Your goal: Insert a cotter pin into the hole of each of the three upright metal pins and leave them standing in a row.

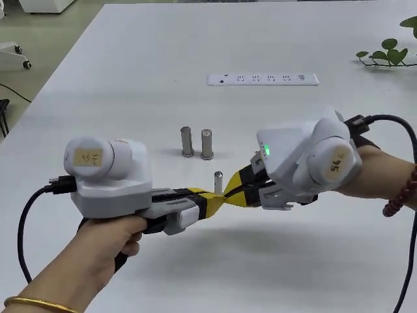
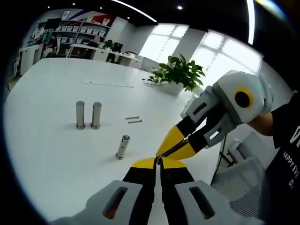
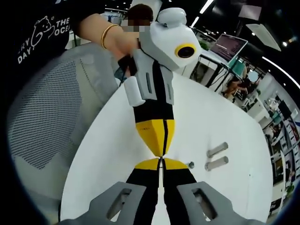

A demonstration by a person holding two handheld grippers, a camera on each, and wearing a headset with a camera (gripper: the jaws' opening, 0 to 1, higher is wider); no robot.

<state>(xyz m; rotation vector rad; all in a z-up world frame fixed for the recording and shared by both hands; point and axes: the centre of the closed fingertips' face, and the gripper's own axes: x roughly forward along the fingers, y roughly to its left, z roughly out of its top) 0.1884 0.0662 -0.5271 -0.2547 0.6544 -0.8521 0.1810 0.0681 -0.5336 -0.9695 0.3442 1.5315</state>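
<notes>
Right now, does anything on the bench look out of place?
One metal pin stands alone in front of the other two metal pins, which stand side by side, so the three form no row. Two cotter pins lie loose beyond them.

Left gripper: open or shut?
Shut: the left gripper shows its yellow tips pressed together in its own view. Whether they pinch anything: cannot tell.

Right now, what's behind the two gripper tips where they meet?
One metal pin stands just behind the tips of the left gripper and right gripper; in the head view they cover its base. Farther back stand two more pins, then a power strip.
</notes>
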